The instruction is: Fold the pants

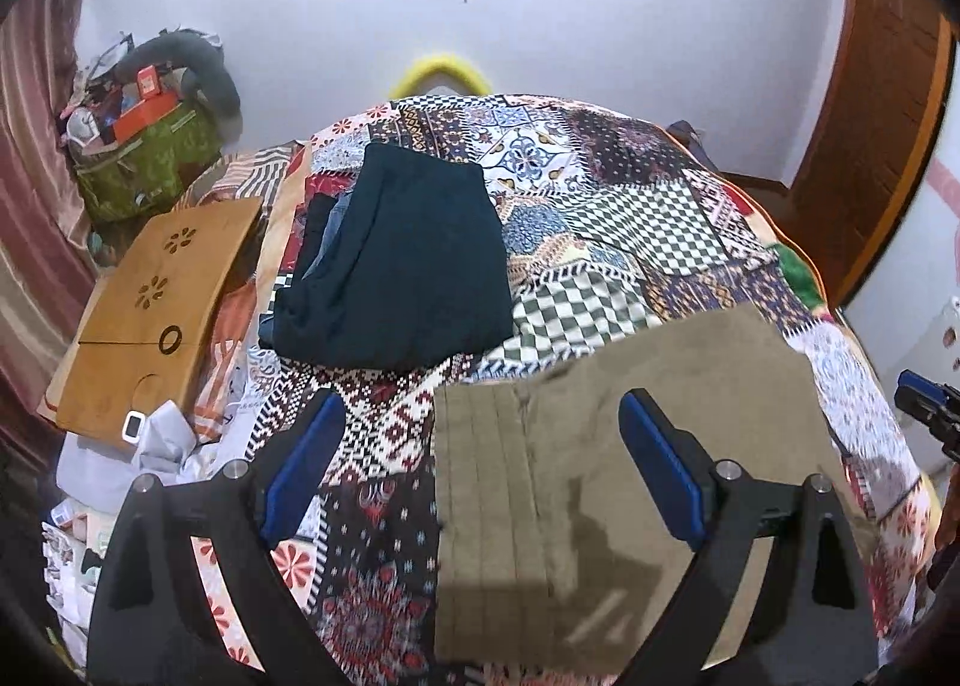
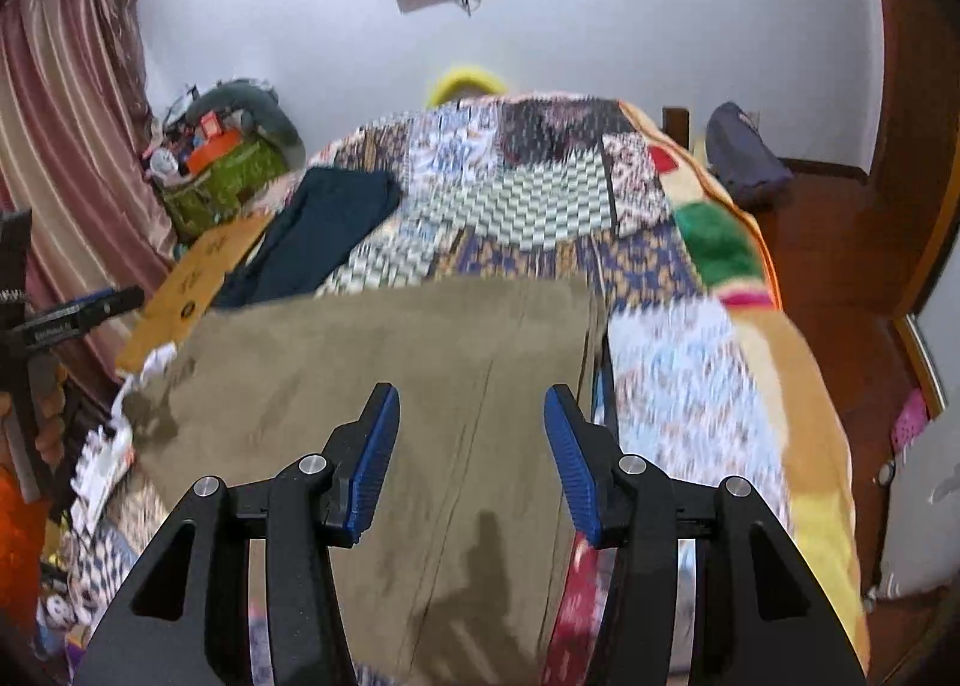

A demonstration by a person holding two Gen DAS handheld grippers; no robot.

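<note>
Right now, through your left wrist camera, the left gripper [image 1: 480,446] hangs above the bed with its blue pads spread wide and nothing between them. The khaki pants [image 1: 630,446] lie flat on the patchwork quilt [image 1: 600,218] below, folded into a rough rectangle whose left edge shows several stacked layers. Beyond them, toward the wall, a dark teal folded garment [image 1: 396,260] sits on a small pile, well apart from the khaki pair. A wooden lap tray [image 1: 150,314] rests at the left side of the bed. The right gripper [image 1: 927,404] peeks in at the far right edge — too little of it shows here to read its fingers.

From your right wrist camera, the right gripper [image 2: 471,446] has its pads apart too, though less wide, and empty — the khaki pants [image 2: 390,386] lie beneath them, not between them. A long seam runs down the cloth under the fingers. The picture is smeared, so fine creases are hard to tell.

You look to be between folds: one fold seems laid, both tools free of the cloth. Next, you would need to choose an edge — likely the near or far short end — bring both grippers down to it, pinch all layers together, and carry it over evenly so the stacked left edge does not slide apart.
</note>
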